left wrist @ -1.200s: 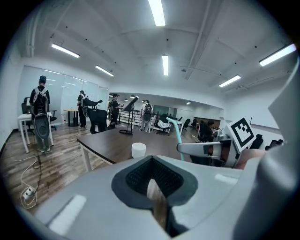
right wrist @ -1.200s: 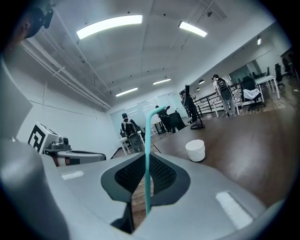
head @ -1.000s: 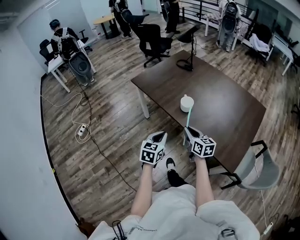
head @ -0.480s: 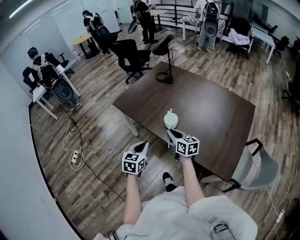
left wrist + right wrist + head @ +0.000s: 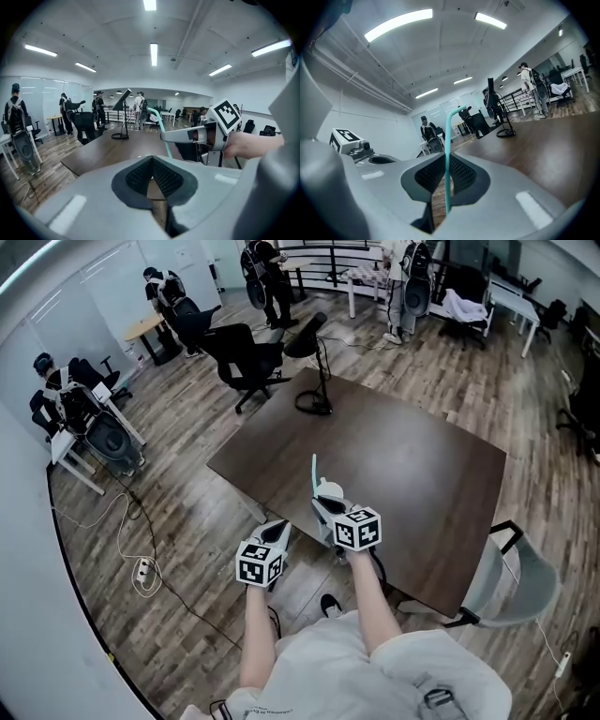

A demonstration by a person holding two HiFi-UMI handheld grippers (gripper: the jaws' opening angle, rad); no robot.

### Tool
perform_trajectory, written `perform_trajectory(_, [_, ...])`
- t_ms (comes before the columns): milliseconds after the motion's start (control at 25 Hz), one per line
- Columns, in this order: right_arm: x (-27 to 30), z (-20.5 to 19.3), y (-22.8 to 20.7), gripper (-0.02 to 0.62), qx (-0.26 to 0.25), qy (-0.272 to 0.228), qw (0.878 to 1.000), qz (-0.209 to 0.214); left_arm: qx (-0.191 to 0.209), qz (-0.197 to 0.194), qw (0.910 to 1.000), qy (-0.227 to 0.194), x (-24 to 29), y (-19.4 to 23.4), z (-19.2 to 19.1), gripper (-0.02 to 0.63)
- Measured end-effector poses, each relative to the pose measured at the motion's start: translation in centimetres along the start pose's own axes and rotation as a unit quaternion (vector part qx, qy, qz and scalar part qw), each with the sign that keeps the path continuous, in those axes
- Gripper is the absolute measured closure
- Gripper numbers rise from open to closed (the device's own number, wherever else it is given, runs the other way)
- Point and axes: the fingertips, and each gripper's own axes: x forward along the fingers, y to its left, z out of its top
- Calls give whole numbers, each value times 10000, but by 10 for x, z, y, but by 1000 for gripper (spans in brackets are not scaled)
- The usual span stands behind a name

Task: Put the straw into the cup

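The right gripper [image 5: 322,507], near the centre of the head view, has its jaws clamped on a thin teal plastic straw [image 5: 313,472]. The straw stands almost upright, just at the left side of a small white cup [image 5: 328,488]. The cup sits on the near edge of the dark brown wooden table [image 5: 403,456]. I cannot tell if the lower end of the straw is already inside the cup.

The left gripper [image 5: 277,531], lower left of centre, has its jaws closed together on nothing.

I judge the step to be the insertion itself. The next move calls for placing the lower end over the opening, lowering it, then releasing the straw.
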Motion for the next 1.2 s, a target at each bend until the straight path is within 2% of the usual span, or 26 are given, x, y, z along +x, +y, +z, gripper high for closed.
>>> perform_trajectory(200, [14, 17, -23, 545, -120, 85, 9999, 57, 75, -53, 10000, -3, 33, 13, 20, 606])
perform_trajectory(440, [27, 42, -48, 545, -59, -75, 9999, 70, 134, -71, 9998, -107, 56, 26, 40, 606])
perform_trajectory(760, [45, 48, -60, 545, 214, -202, 9992, 260, -338, 75, 9994, -21, 68, 54, 26, 606])
perform_trajectory(960, [67, 54, -62, 545, 463, -324, 9979, 304, -473, 190, 9987, 70, 64, 81, 15, 606])
perform_trajectory(1200, [88, 59, -75, 545, 447, -333, 9984, 52, -515, -97, 9986, -91, 90, 108, 34, 606])
